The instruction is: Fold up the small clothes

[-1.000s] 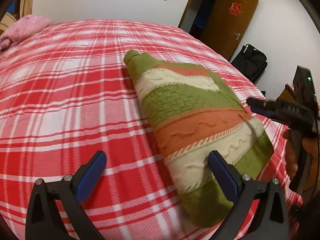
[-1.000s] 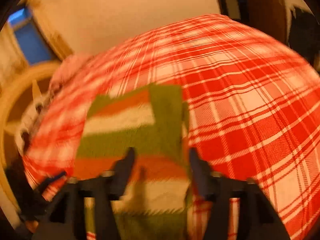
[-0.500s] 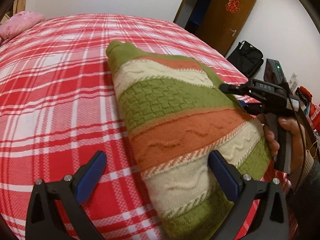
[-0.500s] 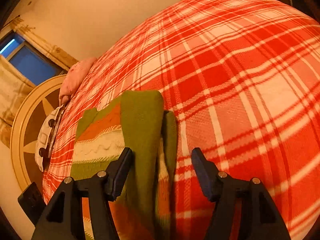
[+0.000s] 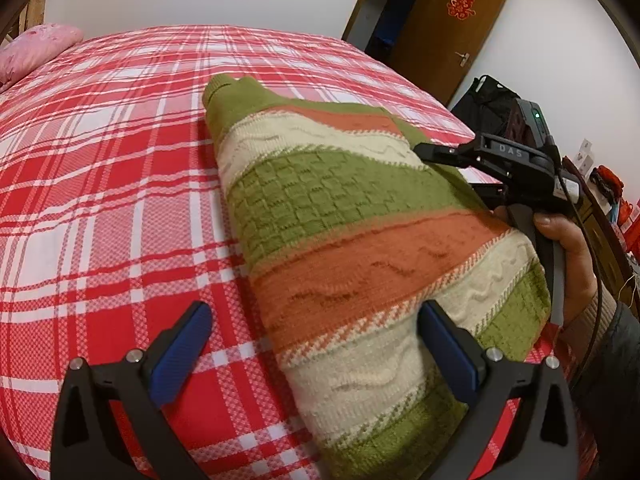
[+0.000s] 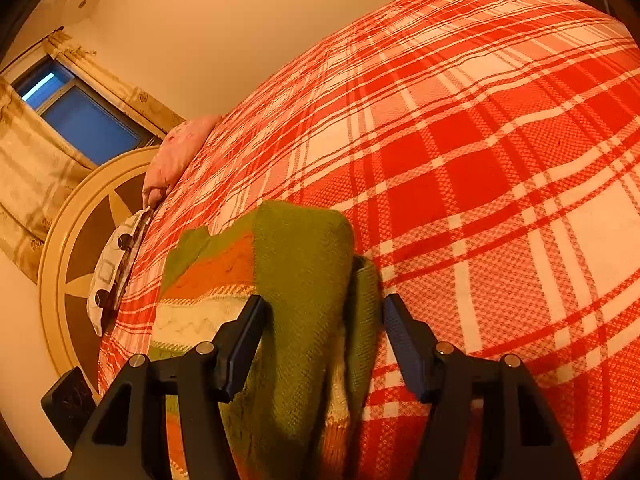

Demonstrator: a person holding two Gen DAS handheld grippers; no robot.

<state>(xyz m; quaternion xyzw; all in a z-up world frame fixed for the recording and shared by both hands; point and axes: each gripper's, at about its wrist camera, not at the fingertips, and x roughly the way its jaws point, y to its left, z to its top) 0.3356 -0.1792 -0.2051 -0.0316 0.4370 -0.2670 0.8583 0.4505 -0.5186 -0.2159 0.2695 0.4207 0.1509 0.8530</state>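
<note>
Item under work: one striped knitted sweater (image 5: 360,240), in green, orange and cream bands, lying on the red plaid bed (image 5: 100,200). It is already folded into a narrow long bundle, collar end toward the far side, hem end at the near edge of the bed.

Left claw (image 5: 316,344): jaws wide apart, nothing held. The right-hand blue pad sits over the near cream band; the left-hand pad hangs over bare bedspread. Contact with the knit cannot be confirmed.

Right claw (image 6: 324,340): seen in its own view straddling the folded green edge at the sweater's right side. Jaws are closing, with the thick fold between them; the pads do not yet appear to press the cloth. From the left view, the person's hand (image 5: 568,256) carries this tool at the far right side of the garment.

Assessment: the step in hand appears to be taking hold of the bundle for the next fold. To do it well, the right claw should bite all layers of the edge, not only the top one, and the left claw should take a matching hold near the hem so both corners travel together. Risk: the bulky knit may slip or unroll if only the outer layer is caught.

Also noted: pink pillow (image 5: 36,48) at the far left, door (image 5: 448,28) beyond.
</note>
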